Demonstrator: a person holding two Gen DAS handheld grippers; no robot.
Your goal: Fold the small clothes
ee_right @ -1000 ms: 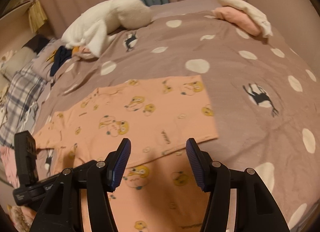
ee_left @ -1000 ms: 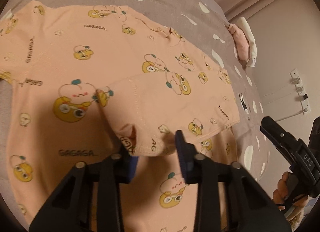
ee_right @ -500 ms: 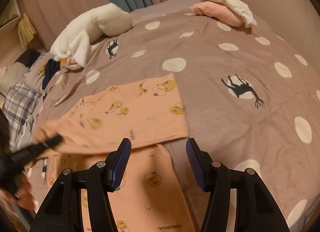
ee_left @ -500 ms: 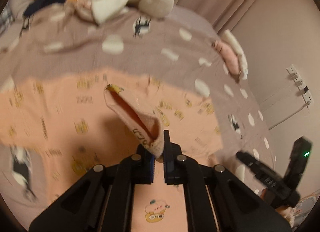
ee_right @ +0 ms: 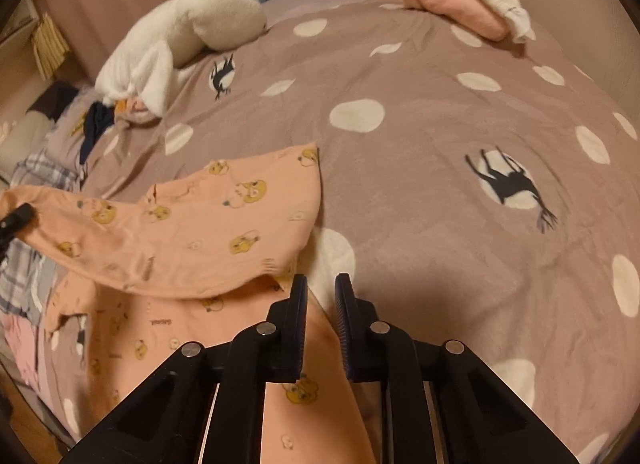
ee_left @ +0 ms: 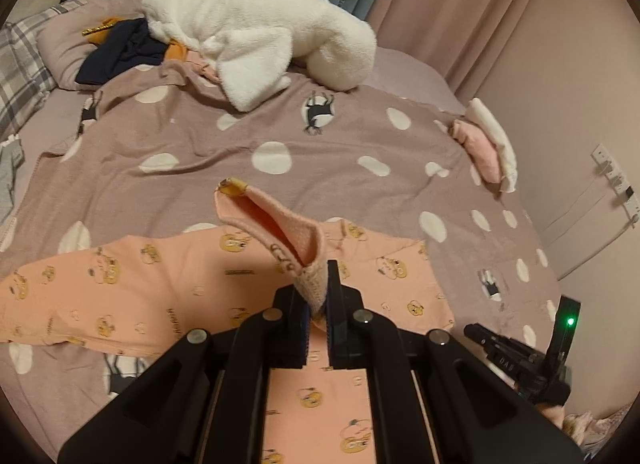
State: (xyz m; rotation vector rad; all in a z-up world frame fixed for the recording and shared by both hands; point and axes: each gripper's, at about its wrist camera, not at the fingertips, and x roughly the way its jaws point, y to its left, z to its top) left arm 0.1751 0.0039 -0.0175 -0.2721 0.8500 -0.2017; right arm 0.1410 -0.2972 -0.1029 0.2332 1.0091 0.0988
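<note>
The peach top [ee_left: 132,288] lies on the dotted blanket [ee_left: 360,191], well in front of the white plush [ee_left: 256,35], with one part lifted off the rest. The left gripper [ee_left: 317,304] is clamped on a ribbed cuff [ee_left: 280,236], which stands up from its jaws and gapes toward the plush. In the right wrist view the raised sleeve stretches out to the left above the lower part of the top [ee_right: 224,219], sagging in the middle.

The right gripper [ee_right: 321,284] sits at the top's right edge; its jaws stand narrow with a slit between them, and bare blanket shows through, so it seems to hold nothing.

Judged from here, the fold is underway, not finished. The risks:
- The pinch takes only the cuff's tip, so a sideways pull could slide it free and the sleeve would drop crooked
- With the body unpinned, dragging the sleeve could shift the whole top and bunch it on the soft blanket
- The slack sleeve may land twisted, leaving a wrinkle under the fold
</note>
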